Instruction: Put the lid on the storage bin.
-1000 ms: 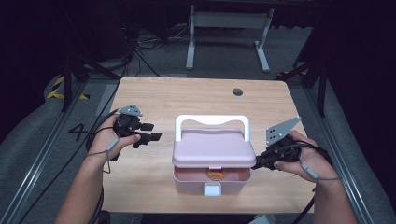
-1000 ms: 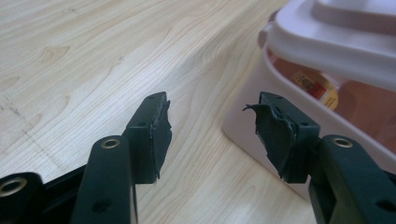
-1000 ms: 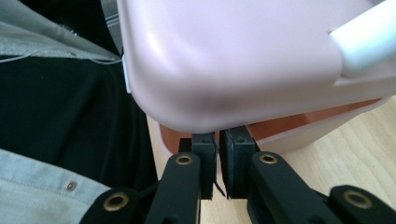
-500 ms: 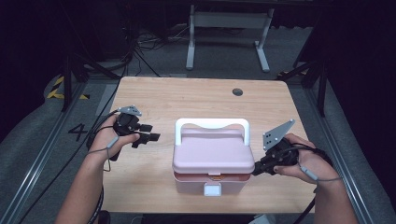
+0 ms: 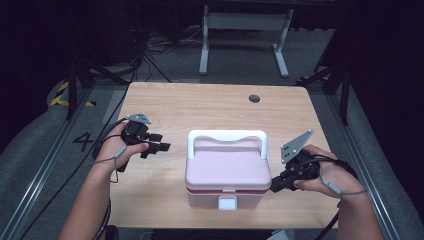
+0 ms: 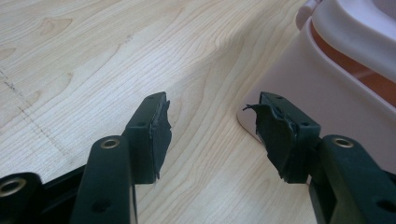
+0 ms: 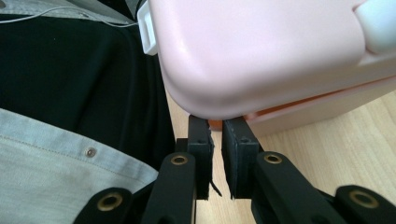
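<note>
A pink box (image 5: 227, 167) with a white handle (image 5: 226, 136) and a white latch (image 5: 227, 202) stands near the front of the wooden table (image 5: 210, 105). My left gripper (image 5: 159, 146) hovers left of the box, open and with nothing in it. In its own view the left gripper (image 6: 212, 126) points at the box's lower wall (image 6: 327, 93). My right gripper (image 5: 274, 186) sits at the box's front right corner. Its jaws have just been opening. In its own view the right gripper (image 7: 217, 135) shows a narrow gap, tips under the lid's (image 7: 261, 51) corner, nothing pinched.
A dark round hole (image 5: 254, 98) marks the table's far side. Beyond the table stand a metal frame (image 5: 245, 30) and floor cables. The person's grey shirt (image 7: 56, 163) lies close behind the right gripper, at the table's front edge.
The right hand has shifted slightly toward the table's front edge. The orange gap under the lid's front looks thinner. The left hand has barely moved.
</note>
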`<act>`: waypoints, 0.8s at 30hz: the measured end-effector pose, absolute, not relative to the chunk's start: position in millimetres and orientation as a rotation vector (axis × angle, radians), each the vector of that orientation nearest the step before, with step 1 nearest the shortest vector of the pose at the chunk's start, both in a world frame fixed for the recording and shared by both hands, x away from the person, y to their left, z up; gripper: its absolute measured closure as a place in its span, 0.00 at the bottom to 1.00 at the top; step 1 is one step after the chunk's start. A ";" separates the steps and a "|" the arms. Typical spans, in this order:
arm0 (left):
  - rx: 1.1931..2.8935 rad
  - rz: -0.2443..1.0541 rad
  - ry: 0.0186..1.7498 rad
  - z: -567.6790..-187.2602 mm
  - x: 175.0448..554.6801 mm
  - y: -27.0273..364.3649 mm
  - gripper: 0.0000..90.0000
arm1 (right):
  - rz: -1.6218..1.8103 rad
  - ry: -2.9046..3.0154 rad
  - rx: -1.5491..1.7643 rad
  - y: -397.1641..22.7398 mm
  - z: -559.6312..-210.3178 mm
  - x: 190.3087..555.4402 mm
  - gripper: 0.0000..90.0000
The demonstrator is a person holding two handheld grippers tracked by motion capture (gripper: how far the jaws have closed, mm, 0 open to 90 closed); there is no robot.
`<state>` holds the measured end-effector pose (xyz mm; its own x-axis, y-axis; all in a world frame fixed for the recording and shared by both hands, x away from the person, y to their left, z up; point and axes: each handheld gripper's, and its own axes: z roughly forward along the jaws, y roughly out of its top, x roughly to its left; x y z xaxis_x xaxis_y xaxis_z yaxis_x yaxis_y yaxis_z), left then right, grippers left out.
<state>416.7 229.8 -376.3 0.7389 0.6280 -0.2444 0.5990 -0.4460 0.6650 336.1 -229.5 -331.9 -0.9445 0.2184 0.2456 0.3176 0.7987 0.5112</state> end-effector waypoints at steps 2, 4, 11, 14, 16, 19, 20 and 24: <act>2.163 0.049 0.925 -376.7 416.8 230.0 0.50 | -0.830 -2.804 -0.421 -230.9 -332.7 336.0 0.91; 2.155 0.046 0.933 -377.0 416.4 230.1 0.50 | -0.809 -2.806 -0.429 -232.0 -332.9 335.7 0.90; 2.157 0.053 0.939 -377.9 415.0 234.0 0.50 | -0.837 -2.802 -0.441 -233.8 -330.9 336.8 0.87; 2.145 0.067 0.945 -377.6 413.7 237.3 0.49 | -0.873 -2.804 -0.434 -235.2 -327.9 337.6 0.84; 2.138 0.066 0.956 -377.5 412.5 238.5 0.47 | -0.914 -2.805 -0.429 -237.6 -324.7 338.6 0.82; 2.126 0.086 0.972 -378.1 409.9 243.5 0.45 | -0.996 -2.804 -0.434 -240.3 -320.8 340.5 0.74; 2.126 0.086 0.972 -378.1 409.9 243.5 0.44 | -1.030 -2.800 -0.444 -241.1 -319.5 341.9 0.73; 2.128 0.126 0.993 -379.3 408.2 251.1 0.42 | -1.138 -2.819 -0.505 -244.7 -316.9 349.2 0.65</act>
